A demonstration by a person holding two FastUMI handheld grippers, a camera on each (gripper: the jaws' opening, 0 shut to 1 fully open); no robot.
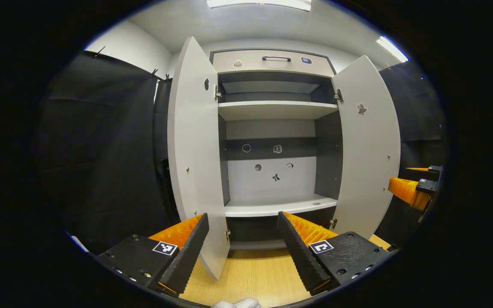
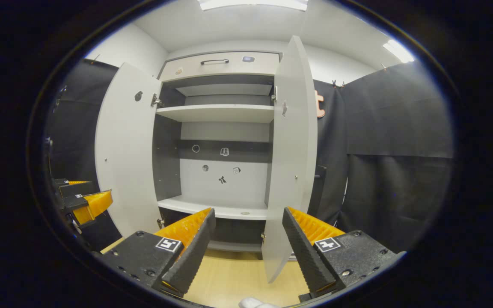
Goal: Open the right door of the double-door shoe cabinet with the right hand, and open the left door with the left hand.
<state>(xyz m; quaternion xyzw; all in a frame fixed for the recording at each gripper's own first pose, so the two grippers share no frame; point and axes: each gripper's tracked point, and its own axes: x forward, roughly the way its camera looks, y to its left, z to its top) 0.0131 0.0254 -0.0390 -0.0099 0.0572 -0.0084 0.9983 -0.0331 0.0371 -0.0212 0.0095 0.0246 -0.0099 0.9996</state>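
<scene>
While the left gripper (image 1: 242,222) hangs with fingers spread wide, holding nothing, the left door's (image 1: 195,158) edge stands between them, not touching. The right gripper (image 2: 248,220) likewise gapes empty around the right door's (image 2: 291,149) edge. Both tall doors stand upright, swung outward from the shoe cabinet (image 1: 272,111). Only the right gripper view catches wall lettering.

The shoe cabinet (image 1: 272,111) has smooth, matt pale board for its 2 doors, left door (image 1: 195,149) and right door (image 2: 291,149), small shiny metal hinges (image 1: 217,93), a dark handle (image 1: 276,57) on its far top drawer, and stands on a light wood-grain floor (image 1: 250,273) beside matt black cloth (image 2: 396,141).
</scene>
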